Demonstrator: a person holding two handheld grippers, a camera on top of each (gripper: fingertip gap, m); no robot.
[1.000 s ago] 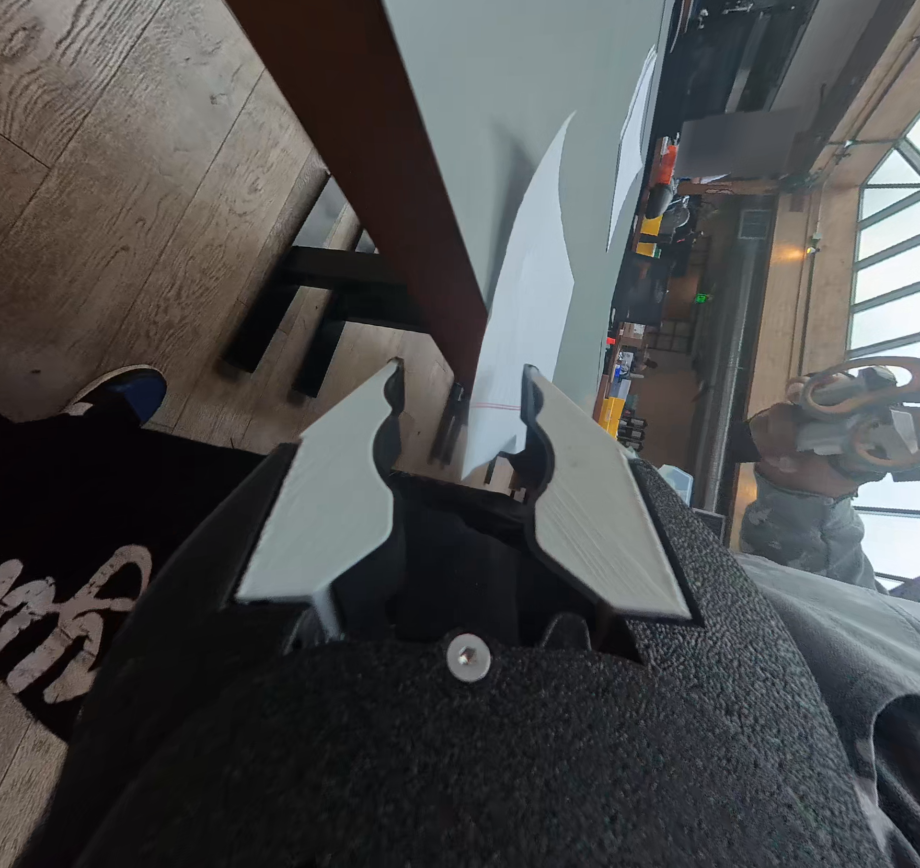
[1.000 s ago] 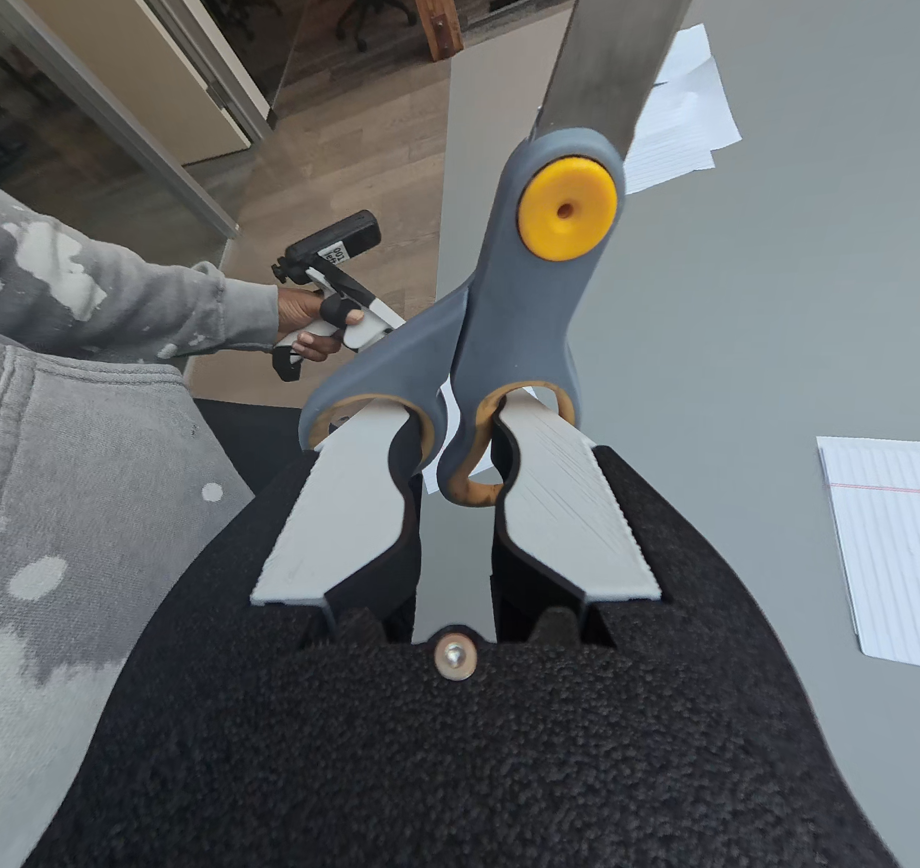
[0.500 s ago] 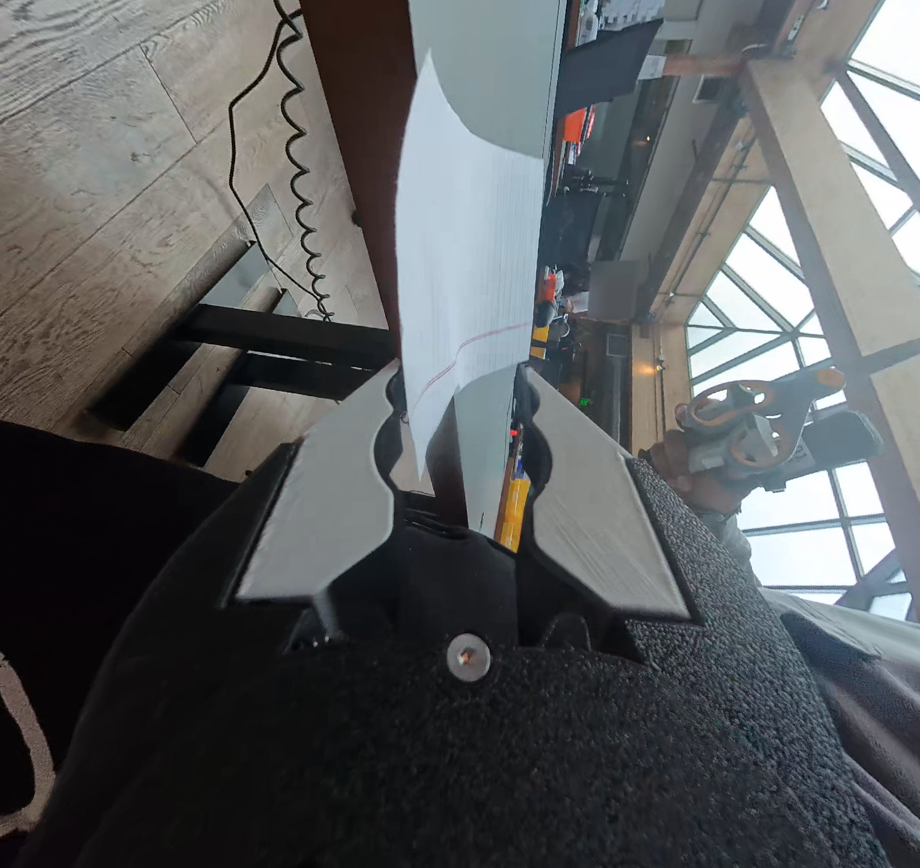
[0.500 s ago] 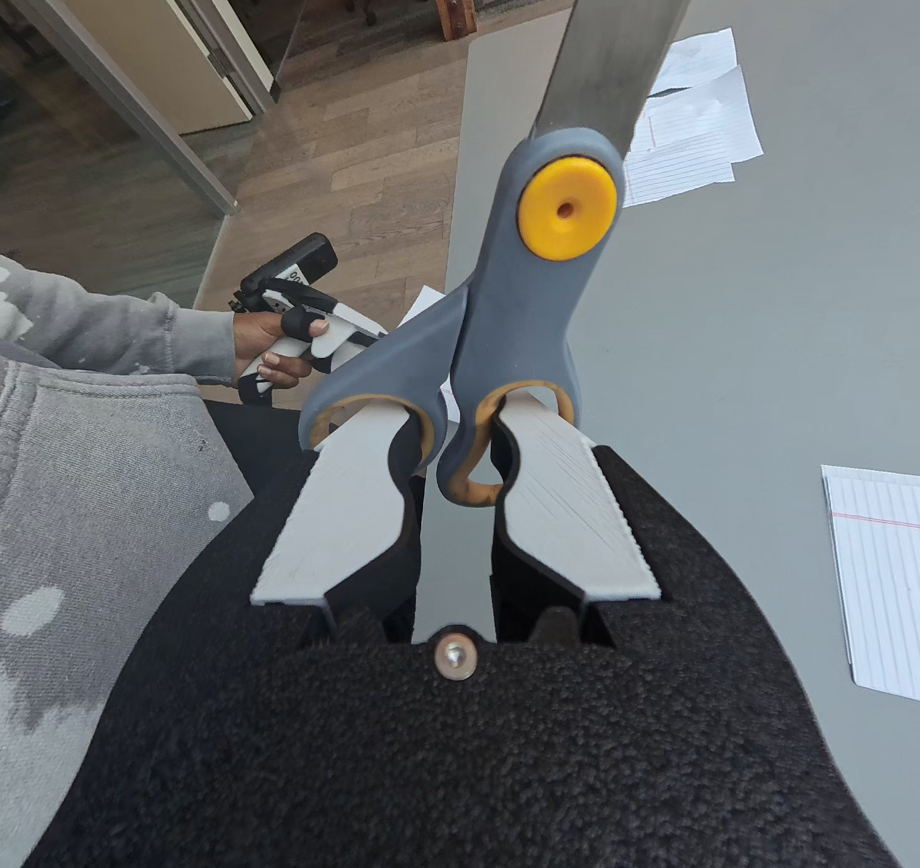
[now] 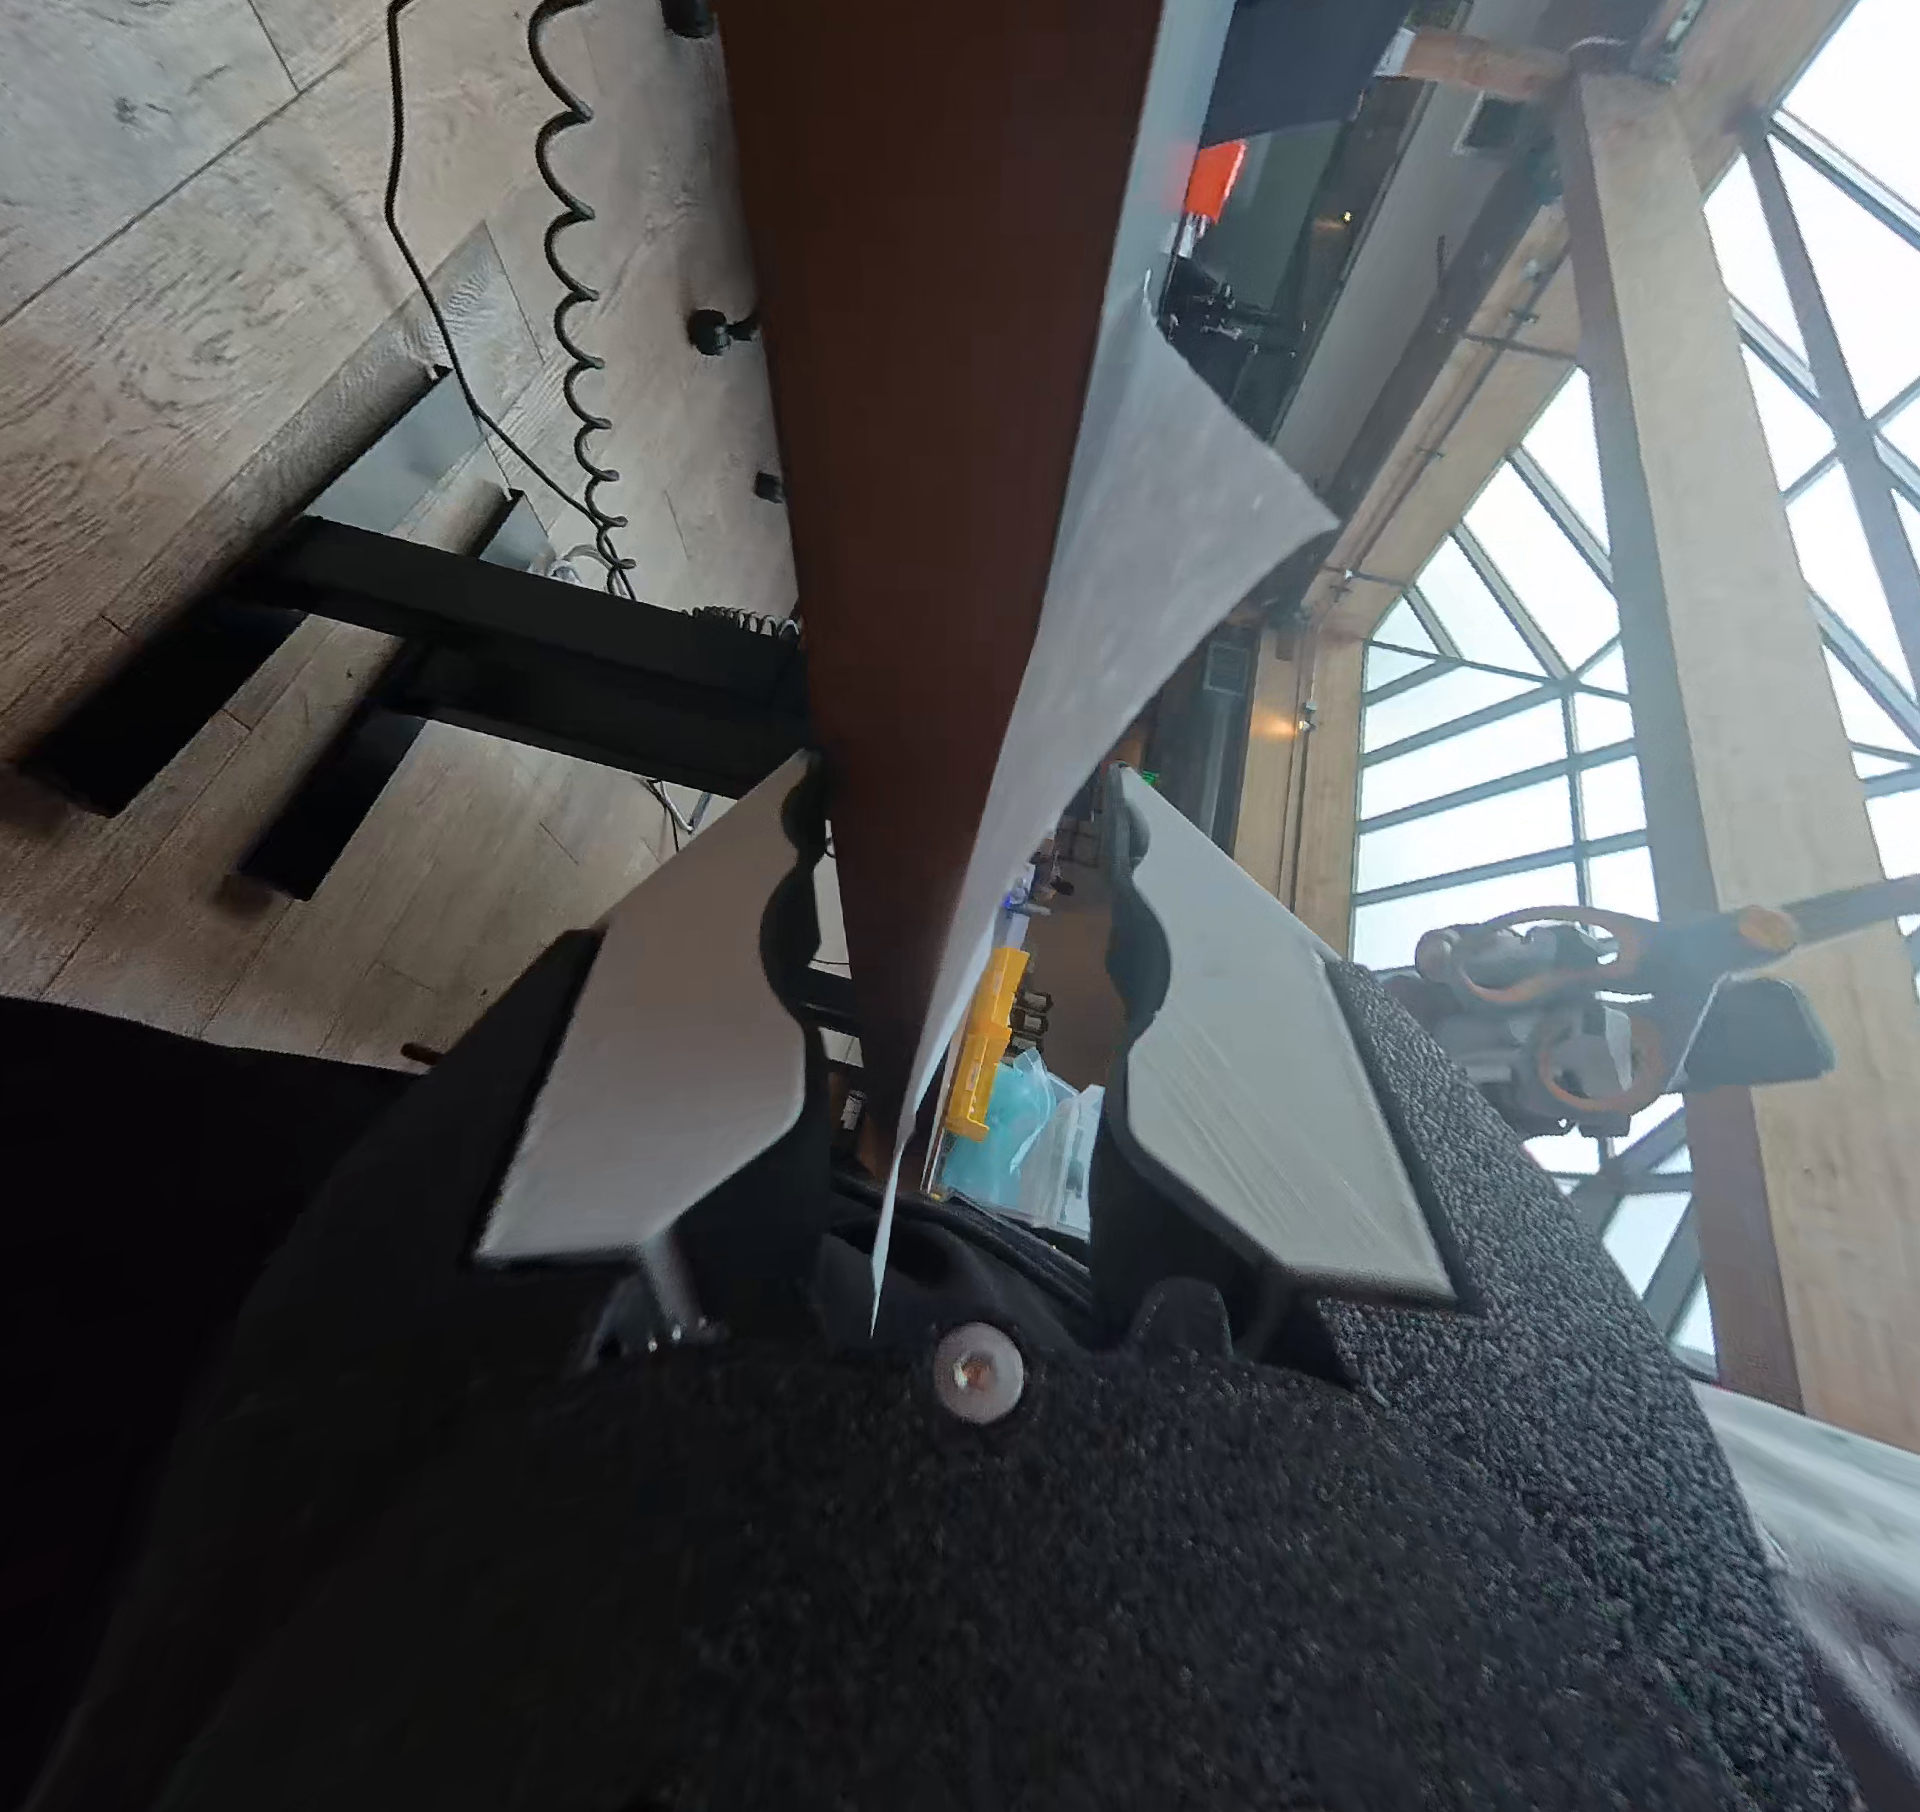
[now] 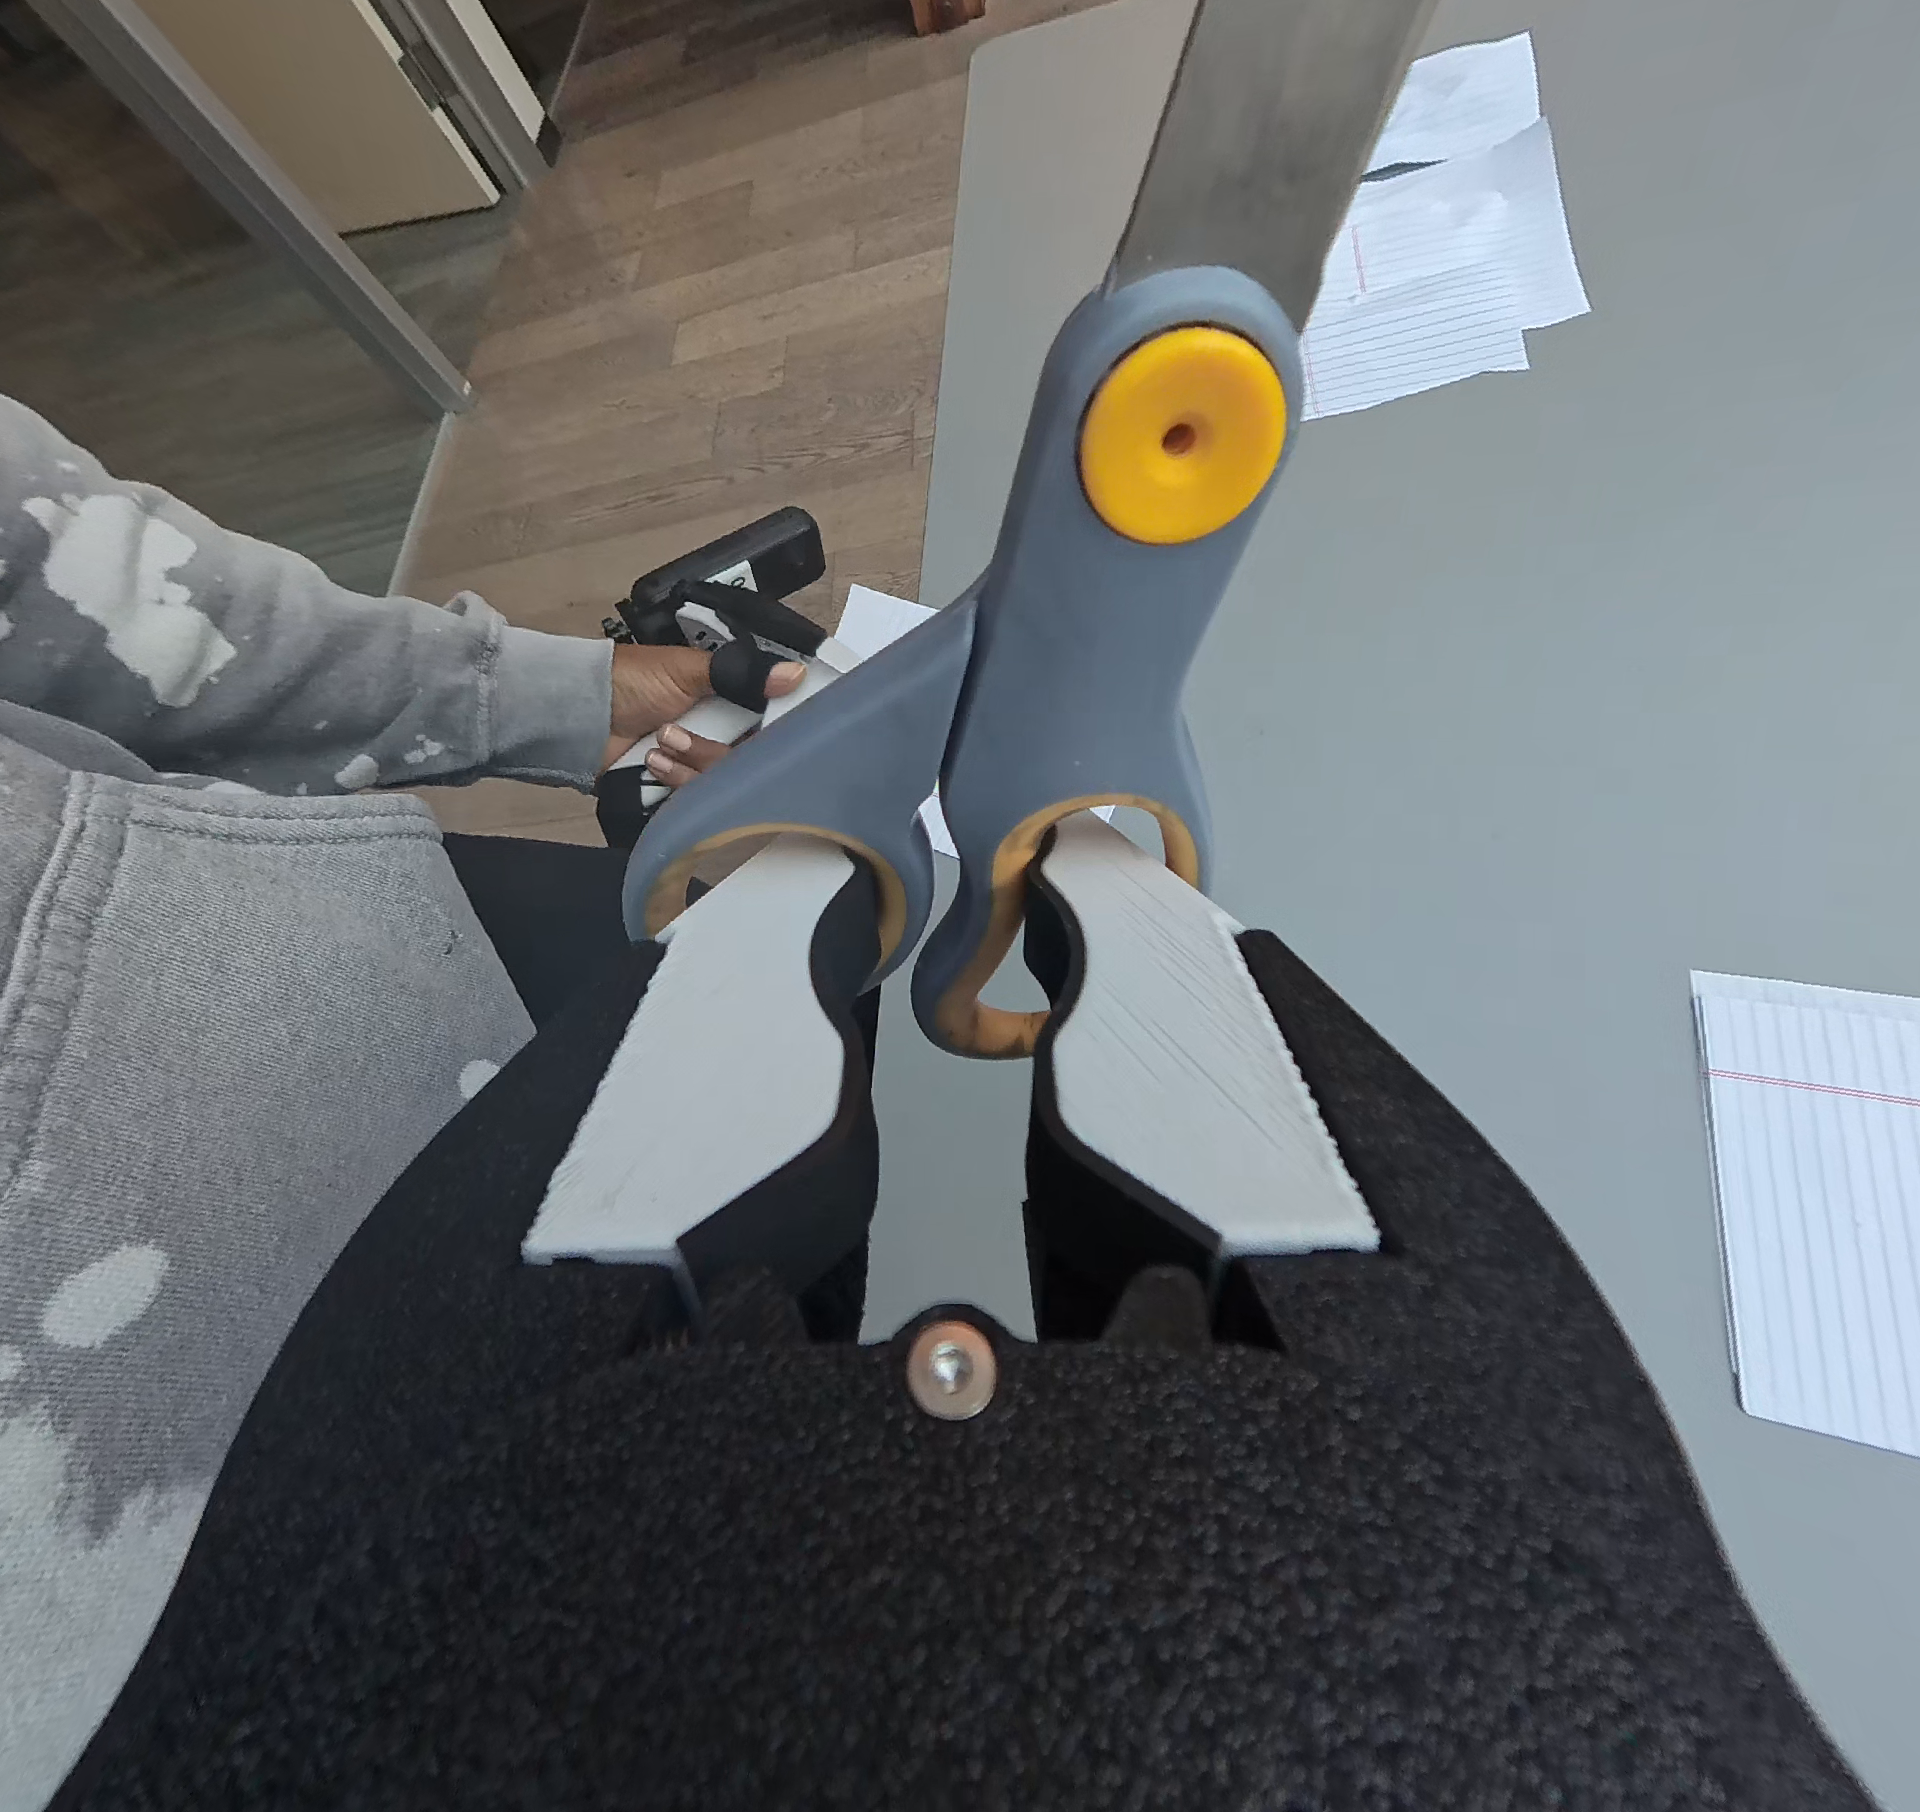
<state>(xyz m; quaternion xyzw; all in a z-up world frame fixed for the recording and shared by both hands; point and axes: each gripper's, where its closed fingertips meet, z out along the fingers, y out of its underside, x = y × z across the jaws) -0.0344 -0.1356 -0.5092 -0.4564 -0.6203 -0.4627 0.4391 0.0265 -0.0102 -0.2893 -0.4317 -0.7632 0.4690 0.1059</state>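
The left gripper (image 5: 961, 796) stood wide open at the edge of the grey table (image 5: 935, 308), a white sheet of paper (image 5: 1122, 599) passing loosely between its fingers without being pinched. The right gripper (image 6: 956, 863) carried grey-and-orange scissors (image 6: 1101, 619) — one finger threaded through each handle loop, blades closed — above the tabletop, where lined index cards (image 6: 1829, 1201) and more paper sheets (image 6: 1444, 245) lay well apart.

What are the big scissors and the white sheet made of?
The scissors: grey matte handles that look like plastic, an orange-yellow plastic-looking pivot cap, and a dull, brushed blade that is probably steel. The white sheet looks like thin paper: it curls and bends between the left gripper's fingers.
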